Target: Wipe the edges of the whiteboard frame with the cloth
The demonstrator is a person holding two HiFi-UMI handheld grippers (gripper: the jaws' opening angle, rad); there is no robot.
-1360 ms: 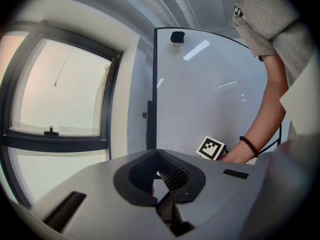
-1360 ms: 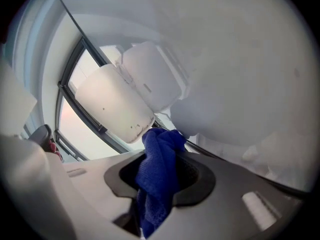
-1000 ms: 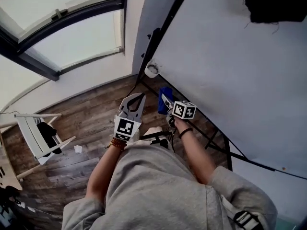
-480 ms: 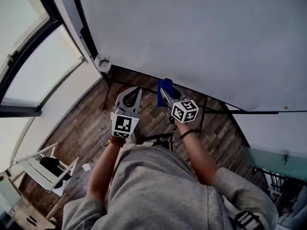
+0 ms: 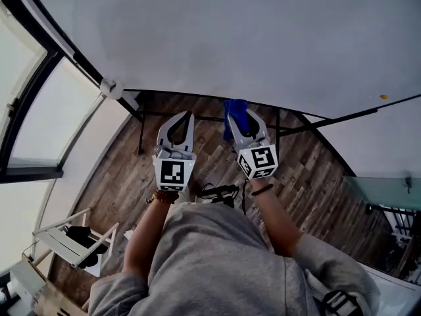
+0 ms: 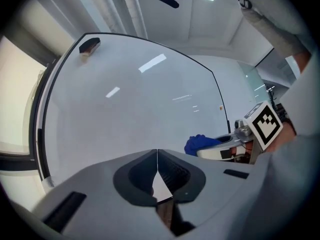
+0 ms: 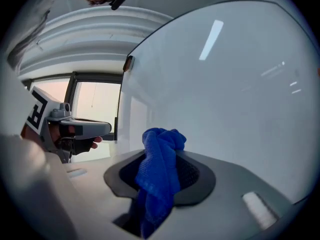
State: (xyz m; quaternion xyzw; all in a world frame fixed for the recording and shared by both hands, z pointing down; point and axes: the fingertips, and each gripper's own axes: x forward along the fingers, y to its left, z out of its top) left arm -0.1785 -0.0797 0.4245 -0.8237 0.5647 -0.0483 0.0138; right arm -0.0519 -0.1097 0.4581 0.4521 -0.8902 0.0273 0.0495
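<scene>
The whiteboard [image 5: 230,38] fills the top of the head view, its black frame [image 5: 177,93] running along the lower edge. My right gripper [image 5: 238,114] is shut on a bunched blue cloth [image 5: 235,106], which sits just under that lower edge; whether it touches the frame I cannot tell. In the right gripper view the cloth [image 7: 160,169] hangs between the jaws, in front of the white board [image 7: 235,94]. My left gripper [image 5: 186,116] is shut with nothing in it, held beside the right one, a little left. The left gripper view faces the board [image 6: 140,99] and catches the cloth [image 6: 200,144].
A dark eraser [image 6: 90,45] sits at the board's top corner. A white round object [image 5: 110,87] is at the board's lower left corner. Black stand bars [image 5: 197,118] run beneath the board. A window [image 5: 39,130] is at the left, a white chair [image 5: 69,242] on the wood floor, a glass panel [image 5: 388,193] at the right.
The head view has swung so the board now spans the top. Both grippers have shifted right and up toward its lower edge, the cloth still held in the right one.
</scene>
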